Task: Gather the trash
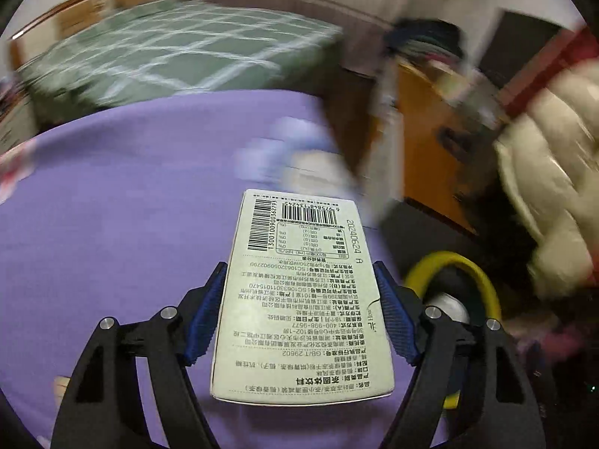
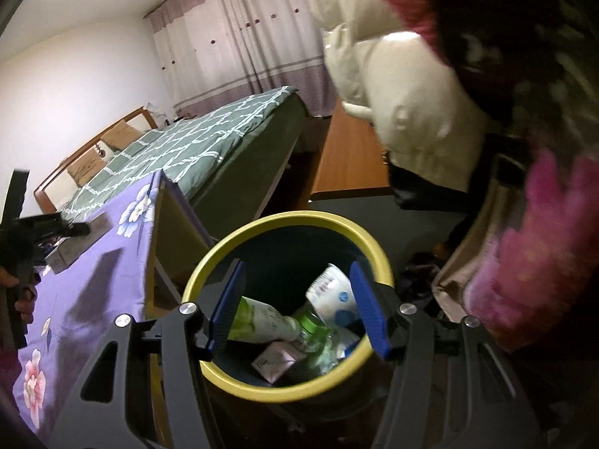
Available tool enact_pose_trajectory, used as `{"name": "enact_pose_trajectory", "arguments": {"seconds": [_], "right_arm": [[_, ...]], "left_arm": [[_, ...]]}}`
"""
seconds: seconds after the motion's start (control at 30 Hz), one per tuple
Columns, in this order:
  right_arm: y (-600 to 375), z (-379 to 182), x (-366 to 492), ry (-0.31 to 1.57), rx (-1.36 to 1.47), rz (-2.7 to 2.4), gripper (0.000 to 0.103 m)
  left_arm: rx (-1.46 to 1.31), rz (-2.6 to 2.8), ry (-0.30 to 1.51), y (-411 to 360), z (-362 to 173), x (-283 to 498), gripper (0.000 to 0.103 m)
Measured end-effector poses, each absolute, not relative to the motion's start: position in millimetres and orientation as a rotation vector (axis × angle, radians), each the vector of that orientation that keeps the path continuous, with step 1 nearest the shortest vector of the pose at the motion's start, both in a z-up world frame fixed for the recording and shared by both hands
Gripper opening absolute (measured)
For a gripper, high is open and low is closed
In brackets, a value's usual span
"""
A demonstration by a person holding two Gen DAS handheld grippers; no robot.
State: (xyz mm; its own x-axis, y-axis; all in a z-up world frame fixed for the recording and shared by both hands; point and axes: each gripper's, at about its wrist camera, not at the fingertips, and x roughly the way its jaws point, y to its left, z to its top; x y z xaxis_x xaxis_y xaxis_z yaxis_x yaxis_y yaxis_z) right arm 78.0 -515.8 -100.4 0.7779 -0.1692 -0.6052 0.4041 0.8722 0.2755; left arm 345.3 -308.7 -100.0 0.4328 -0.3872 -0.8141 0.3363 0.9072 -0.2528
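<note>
My left gripper (image 1: 301, 280) is shut on a pale green printed carton (image 1: 299, 299), held above the purple tablecloth (image 1: 112, 224). The yellow-rimmed bin (image 1: 483, 284) shows past the table edge to the right. In the right wrist view my right gripper (image 2: 297, 299) is open and empty above the yellow-rimmed bin (image 2: 232, 239). Inside lie a green-white tube (image 2: 262, 323), a white cup (image 2: 331, 293), a clear bottle (image 2: 318, 336) and a pink packet (image 2: 277, 361). The left gripper (image 2: 80, 229) with the carton (image 2: 80, 241) shows at far left over the table.
The purple flowered tablecloth (image 2: 93, 299) covers a table left of the bin. A bed with a green checked cover (image 2: 194, 142) stands behind. A wooden cabinet (image 2: 348, 149) is beyond the bin. The person's cream jacket (image 2: 411, 112) hangs at the right.
</note>
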Motion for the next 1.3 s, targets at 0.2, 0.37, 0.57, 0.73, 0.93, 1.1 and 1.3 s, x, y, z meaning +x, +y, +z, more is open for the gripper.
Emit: {"name": "enact_pose_trajectory", "arguments": {"seconds": [0.2,0.37,0.57,0.73,0.93,1.1,1.3], "right_arm": [[-530.9,-101.2,51.0,0.597,0.427,-0.360,0.055],[-540.1,-102.0,34.4,0.591,0.437,-0.395,0.058],[-539.0,-101.3,30.0,0.591,0.435,-0.419,0.060],[-519.2,-95.9,26.4,0.595,0.420,-0.392,0.060],[-467.9,-76.5,27.3,0.580,0.360,-0.277,0.067],[-419.6,-54.6,26.8,0.551,0.278,-0.182,0.070],[-383.1,-37.1,15.4,0.521,0.222,-0.133,0.075]], "left_arm": [[0.046,-0.651,1.066,-413.5,-105.9,298.2,0.074],[0.101,-0.726,1.103,-465.8,-121.8,273.0,0.074],[0.162,-0.705,1.024,-494.3,-124.3,257.6,0.095],[0.147,-0.689,0.898,-449.6,-86.9,242.3,0.098],[0.131,-0.585,0.677,-336.2,-27.9,192.0,0.098],[0.062,-0.405,0.574,-234.6,-2.4,152.3,0.098],[0.019,-0.226,0.502,-129.5,7.8,91.9,0.098]]}}
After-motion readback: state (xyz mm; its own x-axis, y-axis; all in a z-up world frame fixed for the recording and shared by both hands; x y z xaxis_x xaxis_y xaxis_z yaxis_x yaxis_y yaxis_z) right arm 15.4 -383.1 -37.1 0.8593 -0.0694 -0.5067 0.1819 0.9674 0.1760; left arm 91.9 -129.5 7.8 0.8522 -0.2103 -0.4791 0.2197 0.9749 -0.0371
